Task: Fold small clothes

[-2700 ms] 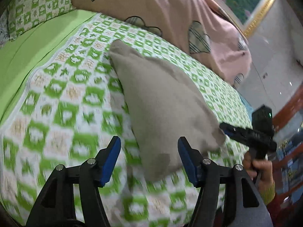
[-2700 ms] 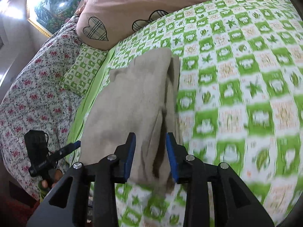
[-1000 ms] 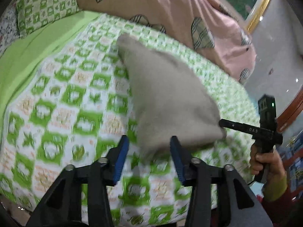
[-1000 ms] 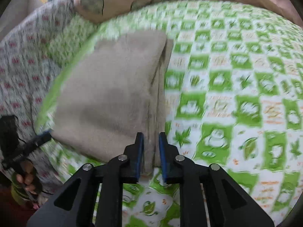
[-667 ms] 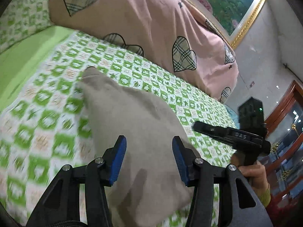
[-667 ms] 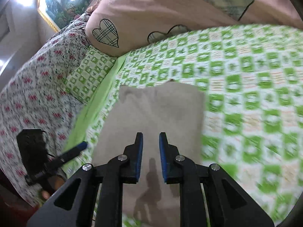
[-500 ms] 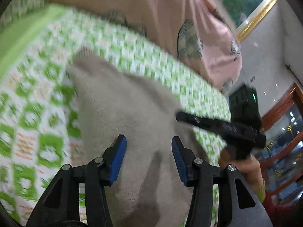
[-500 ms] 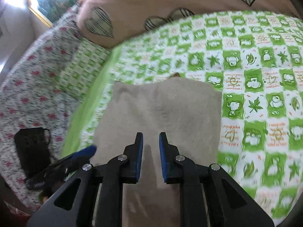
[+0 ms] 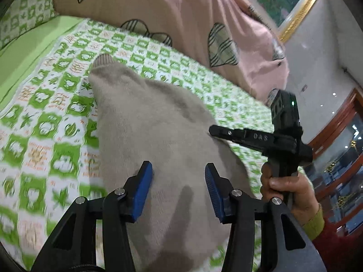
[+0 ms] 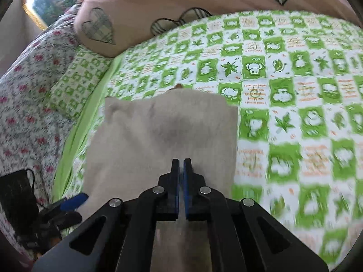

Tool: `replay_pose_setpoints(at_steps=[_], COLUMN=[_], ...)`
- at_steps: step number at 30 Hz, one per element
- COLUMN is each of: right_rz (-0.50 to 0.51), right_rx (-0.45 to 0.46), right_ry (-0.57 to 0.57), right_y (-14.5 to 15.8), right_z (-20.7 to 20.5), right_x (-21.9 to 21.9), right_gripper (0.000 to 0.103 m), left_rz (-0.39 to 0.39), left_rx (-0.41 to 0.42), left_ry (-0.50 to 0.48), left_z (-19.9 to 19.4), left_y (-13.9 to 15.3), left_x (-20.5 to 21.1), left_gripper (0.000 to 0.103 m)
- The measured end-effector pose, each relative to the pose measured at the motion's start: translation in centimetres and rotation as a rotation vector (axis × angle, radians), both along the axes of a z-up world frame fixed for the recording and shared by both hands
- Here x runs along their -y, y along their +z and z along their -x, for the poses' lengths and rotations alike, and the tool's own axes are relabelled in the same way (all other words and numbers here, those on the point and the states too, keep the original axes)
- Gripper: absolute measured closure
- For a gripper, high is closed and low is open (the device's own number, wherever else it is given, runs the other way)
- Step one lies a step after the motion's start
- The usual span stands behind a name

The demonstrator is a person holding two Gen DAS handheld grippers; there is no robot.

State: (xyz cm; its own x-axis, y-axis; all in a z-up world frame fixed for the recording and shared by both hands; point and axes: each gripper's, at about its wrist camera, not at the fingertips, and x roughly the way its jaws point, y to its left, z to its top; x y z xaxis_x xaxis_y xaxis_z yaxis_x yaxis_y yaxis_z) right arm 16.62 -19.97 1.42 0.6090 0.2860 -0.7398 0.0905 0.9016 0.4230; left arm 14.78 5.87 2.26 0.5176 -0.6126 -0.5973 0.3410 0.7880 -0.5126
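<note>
Your folded beige garment (image 10: 163, 136) lies flat on the bed's green checked cover (image 10: 283, 68), near its left edge beside the plain green border strip. Your right tongs (image 10: 181, 162) have just been closing and now stand shut above the cloth with nothing between the pads. Your left tongs (image 9: 179, 172) hang about half open over the garment's near end, gripping nothing. A pink quilt (image 9: 181, 6) lies along the far edge.
</note>
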Motion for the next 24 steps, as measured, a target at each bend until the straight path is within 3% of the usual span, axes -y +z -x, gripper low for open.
replay_pose_setpoints(at_steps=[3,6,8,11,14,17,24], right_rz=[-0.014,-0.037,-0.051,-0.033,0.094,0.053,0.104], right_rx=[0.034,0.049,0.04,-0.012,-0.08,-0.073,-0.065], right_ry=[0.045,0.09,0.125,0.149,0.095,0.028,0.021], right_y=[1.0,1.1,0.6,-0.9,-2.7,-3.6,-3.5], right_z=[3.5,7.2,9.5,11.8,12.4,12.4,12.2], right_x=[-0.9,-2.0,-2.7,-3.4,-2.9,-1.3,-1.8], right_gripper=[0.099,0.099,0.099,0.099,0.099,0.102,0.103], left_rz=[0.035,-0.003,-0.027,0.009,0.006,-0.015,-0.102], left_rx=[0.005,-0.014,-0.039,-0.094,-0.086,-0.082,-0.06], left_ry=[-0.035,-0.073,-0.068,-0.055,-0.047,-0.032,-0.006], left_z=[3.2,5.8,6.6,7.4,7.7,7.8,8.5], left_y=[0.4,-0.8,-2.1,-4.0,-4.3,-4.4,-4.1], left_x=[-0.5,0.2,0.2,-0.3,-0.1,0.5,1.9], left_gripper=[0.054,0.054,0.054,0.055,0.054,0.054,0.05])
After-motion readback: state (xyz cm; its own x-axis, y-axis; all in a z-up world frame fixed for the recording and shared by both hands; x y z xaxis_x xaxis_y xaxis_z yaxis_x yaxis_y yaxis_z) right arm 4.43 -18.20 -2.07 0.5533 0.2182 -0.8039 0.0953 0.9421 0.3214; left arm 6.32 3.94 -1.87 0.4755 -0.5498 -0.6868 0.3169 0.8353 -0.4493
